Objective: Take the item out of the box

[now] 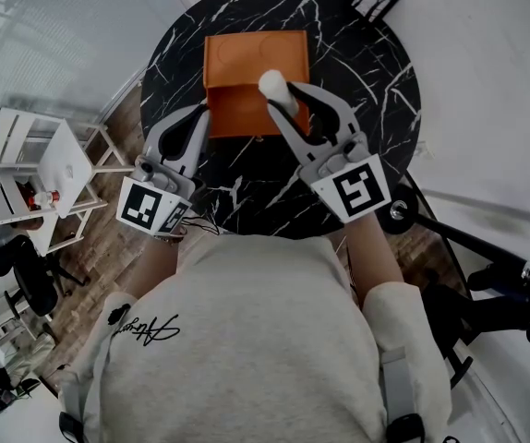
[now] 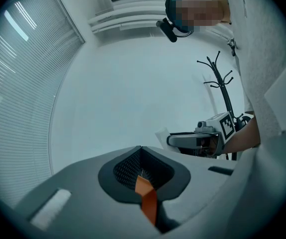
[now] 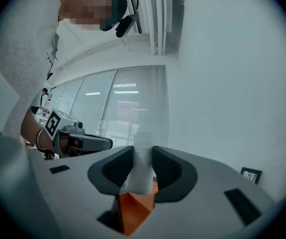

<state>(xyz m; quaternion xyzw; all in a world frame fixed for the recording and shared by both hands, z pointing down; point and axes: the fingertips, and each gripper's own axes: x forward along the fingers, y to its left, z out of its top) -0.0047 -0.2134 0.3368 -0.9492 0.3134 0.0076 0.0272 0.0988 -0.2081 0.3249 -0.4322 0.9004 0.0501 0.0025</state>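
One white item (image 1: 274,85), a short round stick, is clamped between the pads of the right tool (image 1: 283,100). It stands just above the open orange box (image 1: 254,58), over its near right part. At the left edge of the box, the left tool (image 1: 202,118) is clenched on a thin orange wall of it, as its own view shows. The box lies on the black marble counter (image 1: 376,81). I judge that the lifting-out step is almost complete. The next move should carry the item clear of the box while the left tool holds the box down, then set it on the counter beside the box.
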